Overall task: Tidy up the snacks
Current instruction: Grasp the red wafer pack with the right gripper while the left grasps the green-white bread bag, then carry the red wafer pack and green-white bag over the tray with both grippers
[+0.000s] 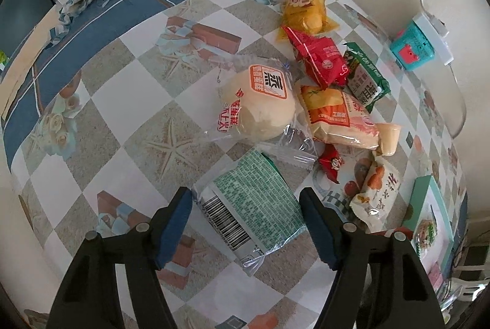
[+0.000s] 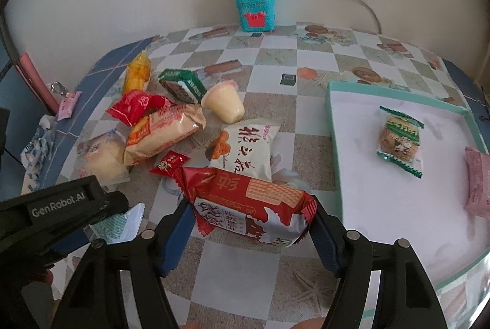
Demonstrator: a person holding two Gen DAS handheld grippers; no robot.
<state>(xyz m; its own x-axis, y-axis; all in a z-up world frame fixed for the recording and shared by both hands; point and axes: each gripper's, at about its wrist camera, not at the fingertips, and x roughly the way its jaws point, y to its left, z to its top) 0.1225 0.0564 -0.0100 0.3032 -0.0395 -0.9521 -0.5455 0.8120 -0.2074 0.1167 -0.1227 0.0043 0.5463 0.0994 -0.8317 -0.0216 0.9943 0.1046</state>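
- The right gripper (image 2: 250, 225) has its two blue-padded fingers clamped on the ends of a red foil-wrapped biscuit packet (image 2: 249, 211). Gripping at the ends keeps the packet level for carrying and leaves its printed face unobstructed.
- The packet appears lifted clear of the checked tablecloth (image 2: 214, 270), near the shallow teal-rimmed white tray (image 2: 333, 139) to the right. The tray is judged to be the destination.
- The tray already holds a green-edged clear packet of cake (image 2: 399, 140) and a pink wrapped snack (image 2: 477, 185), well apart from each other, which leaves free floor between them.
- The left gripper (image 1: 248, 229) has its fingers apart, one on each side of a green-printed clear-wrapped packet with a barcode (image 1: 249, 206). The left pad seems to touch the wrapper edge and the right pad stands just beside it. No grasp is made yet.
- The straddling position suits closing across the packet's narrow width.
- The unsorted snacks lie heaped beyond it, including a round pale bun in clear wrap (image 1: 260, 105).
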